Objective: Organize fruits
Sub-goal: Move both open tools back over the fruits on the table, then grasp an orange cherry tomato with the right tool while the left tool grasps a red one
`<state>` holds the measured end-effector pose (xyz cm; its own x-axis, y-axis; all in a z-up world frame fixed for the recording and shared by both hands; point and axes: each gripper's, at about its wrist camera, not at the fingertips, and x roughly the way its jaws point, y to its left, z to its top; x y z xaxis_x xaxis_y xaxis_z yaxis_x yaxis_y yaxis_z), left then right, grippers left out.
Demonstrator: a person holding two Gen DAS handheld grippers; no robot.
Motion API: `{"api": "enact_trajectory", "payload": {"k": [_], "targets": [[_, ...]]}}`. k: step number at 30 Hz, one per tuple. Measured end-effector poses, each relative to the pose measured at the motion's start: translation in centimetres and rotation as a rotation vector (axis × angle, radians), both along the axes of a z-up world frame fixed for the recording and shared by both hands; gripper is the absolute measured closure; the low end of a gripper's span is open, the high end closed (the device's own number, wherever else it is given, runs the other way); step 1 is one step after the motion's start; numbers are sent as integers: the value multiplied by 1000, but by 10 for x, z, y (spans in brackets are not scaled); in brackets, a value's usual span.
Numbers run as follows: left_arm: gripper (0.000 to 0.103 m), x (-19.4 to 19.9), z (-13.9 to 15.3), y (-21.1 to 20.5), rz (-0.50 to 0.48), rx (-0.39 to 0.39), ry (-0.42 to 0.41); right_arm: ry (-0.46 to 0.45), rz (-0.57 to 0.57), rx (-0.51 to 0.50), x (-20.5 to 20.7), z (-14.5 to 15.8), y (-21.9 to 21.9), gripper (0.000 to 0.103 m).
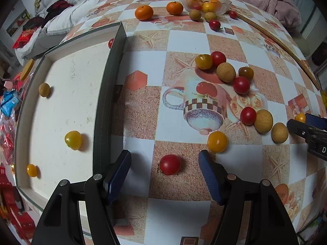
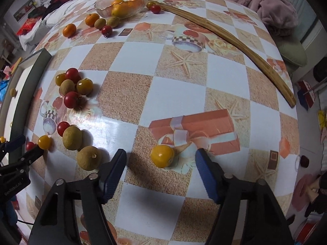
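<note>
Left wrist view shows your left gripper (image 1: 164, 170) with jaws apart around a red cherry tomato (image 1: 170, 164) on the tablecloth (image 1: 141, 110), pads not touching; right of it, your right gripper (image 2: 160, 166) likewise brackets a yellow cherry tomato (image 2: 162, 156). Both look light, smooth-skinned, easily crushed and ready to roll, so close gently across the widest part

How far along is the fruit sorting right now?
Early. The white tray holds four or so small fruits. In hand: the left claw stands open around a red tomato, the right claw open around a yellow tomato, neither gripped. Left: most fruit is scattered on the tablecloth.
</note>
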<state>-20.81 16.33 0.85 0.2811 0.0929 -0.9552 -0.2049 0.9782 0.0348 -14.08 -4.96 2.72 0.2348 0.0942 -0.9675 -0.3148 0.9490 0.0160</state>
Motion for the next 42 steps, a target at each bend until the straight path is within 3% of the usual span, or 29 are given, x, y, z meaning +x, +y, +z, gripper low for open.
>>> {"api": "enact_trajectory", "payload": {"k": [3, 4, 5, 7, 9, 17, 31, 42], "targets": [[34, 1, 1, 1, 16, -10, 3, -10, 18, -12, 2, 1, 7, 48], [36, 1, 1, 1, 23, -13, 2, -12, 23, -10, 1, 1, 7, 60], [41, 0, 2, 1, 25, -23, -1, -11, 29, -7, 1, 3, 8, 71], [62, -1, 4, -1, 22, -30, -5, 1, 31, 6, 2, 3, 9, 80], [80, -1, 6, -3, 7, -45, -3, 20, 15, 43, 2, 5, 5, 80], [81, -5, 22, 4, 6, -138, -34, 45, -23, 118, -8, 16, -2, 80], [81, -13, 51, 25, 37, -149, -105, 28, 28, 159, -12, 36, 28, 80], [81, -34, 68, 64, 121, -132, -155, 19, 107, 180, -18, 47, 75, 80]]}}
